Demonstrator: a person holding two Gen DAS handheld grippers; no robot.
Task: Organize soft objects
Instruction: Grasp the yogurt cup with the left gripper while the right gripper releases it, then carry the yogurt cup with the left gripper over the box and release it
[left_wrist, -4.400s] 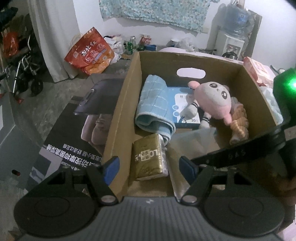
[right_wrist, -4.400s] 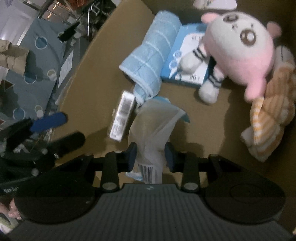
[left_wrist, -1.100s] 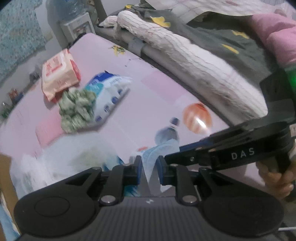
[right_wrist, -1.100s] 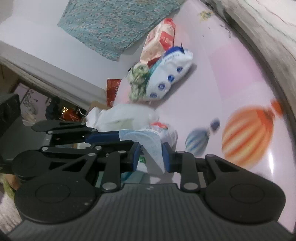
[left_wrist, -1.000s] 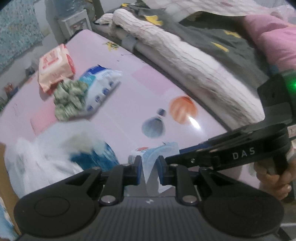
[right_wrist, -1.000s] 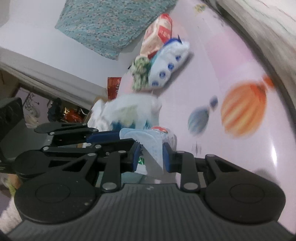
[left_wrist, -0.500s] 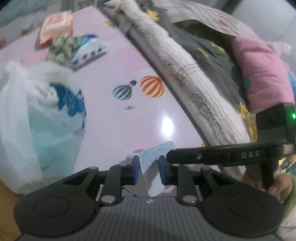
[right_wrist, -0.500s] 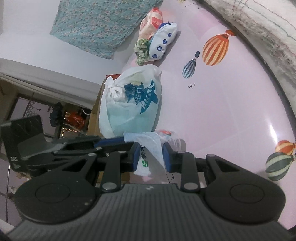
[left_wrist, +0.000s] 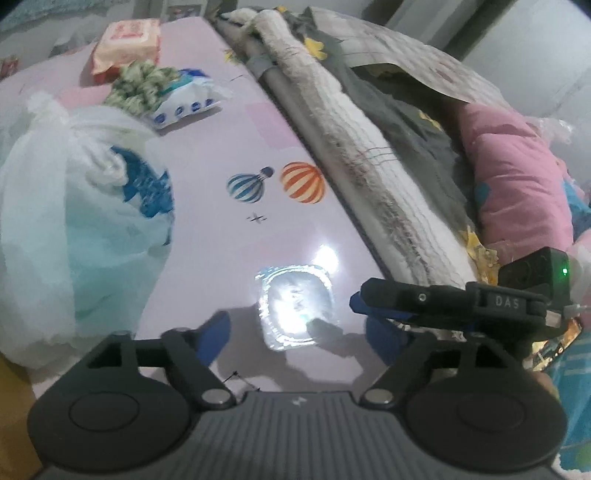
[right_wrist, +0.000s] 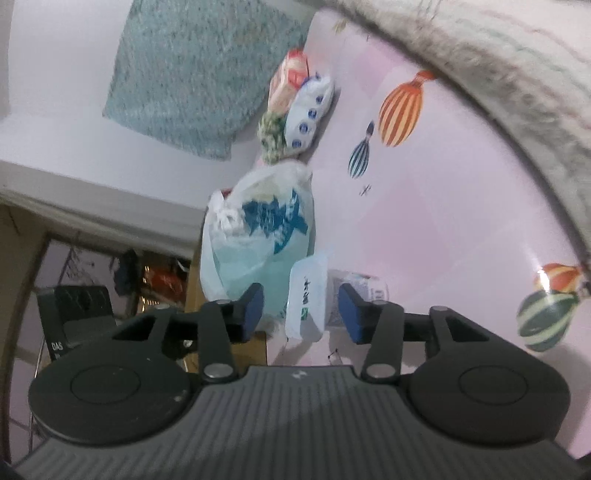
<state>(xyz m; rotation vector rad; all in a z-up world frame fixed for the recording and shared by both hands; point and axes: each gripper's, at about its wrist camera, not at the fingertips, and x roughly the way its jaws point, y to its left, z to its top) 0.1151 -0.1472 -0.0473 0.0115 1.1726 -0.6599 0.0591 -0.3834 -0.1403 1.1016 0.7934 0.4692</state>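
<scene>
From the left wrist, the left gripper (left_wrist: 295, 332) has its jaws opening wide — the clear plastic packet (left_wrist: 295, 306) lies flat on the pink balloon-print sheet (left_wrist: 207, 229), between them, untouched. From the right wrist, the right gripper (right_wrist: 301, 310) has its jaws opening too — the packet (right_wrist: 306, 299) sits loose between them, just beside the tied plastic bag (right_wrist: 258, 236).

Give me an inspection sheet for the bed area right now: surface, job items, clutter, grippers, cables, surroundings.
Surface: glossy pink sheet printed with hot-air balloons, with glare.
Job's things: clear plastic packet lying on the sheet between the two grippers, free of all fingers; tied white plastic bag to its left; white blue-dotted pack, green scrunched cloth and orange-red wipes pack grouped at the far end.
Clutter: rolled white blanket, grey bedding and a pink quilt along the right.
Grippers: left gripper opening, nothing gripped; right gripper opening, packet standing loose between its fingers.
Cables: nothing seen.
Surroundings: teal patterned cloth on a white wall; dim doorway beyond.
</scene>
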